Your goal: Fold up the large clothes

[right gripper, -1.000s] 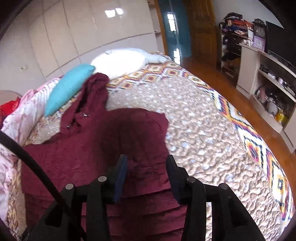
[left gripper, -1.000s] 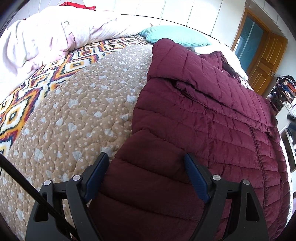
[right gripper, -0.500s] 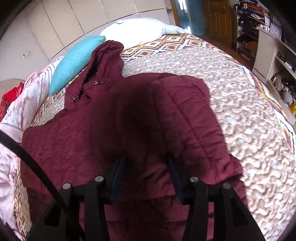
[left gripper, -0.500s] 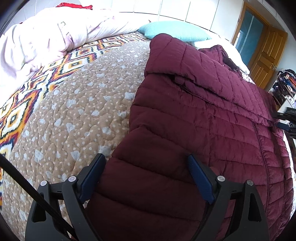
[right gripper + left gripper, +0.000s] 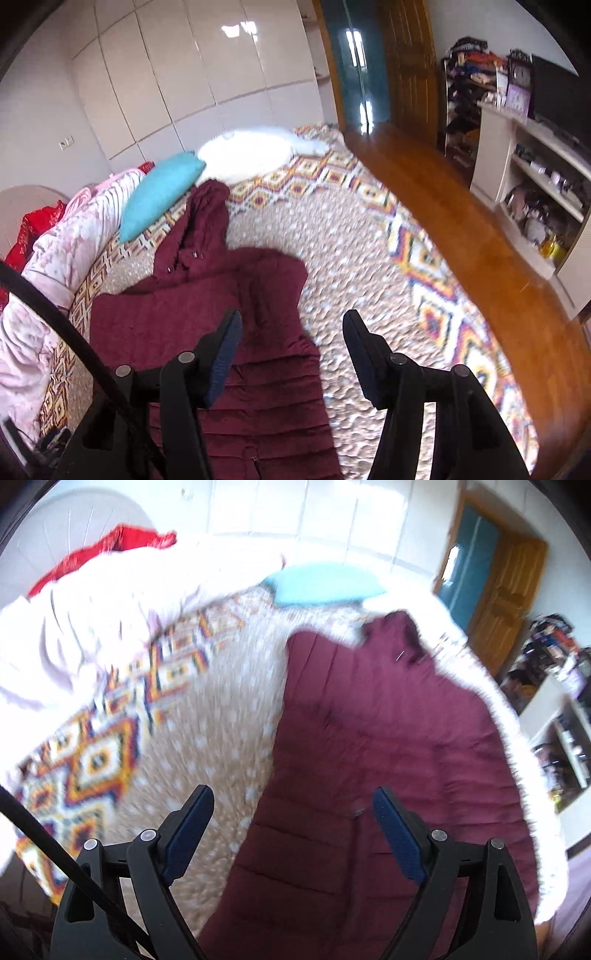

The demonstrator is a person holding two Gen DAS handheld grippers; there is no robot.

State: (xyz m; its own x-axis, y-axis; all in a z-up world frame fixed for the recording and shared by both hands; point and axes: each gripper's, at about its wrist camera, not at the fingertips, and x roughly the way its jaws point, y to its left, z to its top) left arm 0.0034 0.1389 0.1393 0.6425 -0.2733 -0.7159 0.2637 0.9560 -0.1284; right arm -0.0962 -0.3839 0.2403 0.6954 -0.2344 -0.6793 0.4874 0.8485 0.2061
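A large maroon quilted hooded jacket (image 5: 369, 760) lies flat on the bed with both sleeves folded in over its body; its hood points at the pillows. It also shows in the right wrist view (image 5: 207, 306). My left gripper (image 5: 291, 812) is open and empty, raised above the jacket's left edge. My right gripper (image 5: 291, 339) is open and empty, raised above the jacket's right edge and the bedspread. The left wrist view is blurred by motion.
The bed has a tan dotted bedspread (image 5: 354, 251) with a patterned border. A teal pillow (image 5: 159, 195), a white pillow (image 5: 251, 151) and a pink duvet (image 5: 55, 251) lie at its head and side. Wooden floor (image 5: 461, 229), door and cluttered shelves (image 5: 535, 177) are on the right.
Both grippers have lifted up and back from the jacket. The right gripper's jaws have spread wider and it has swung right. The right sleeve now lies folded over the jacket.
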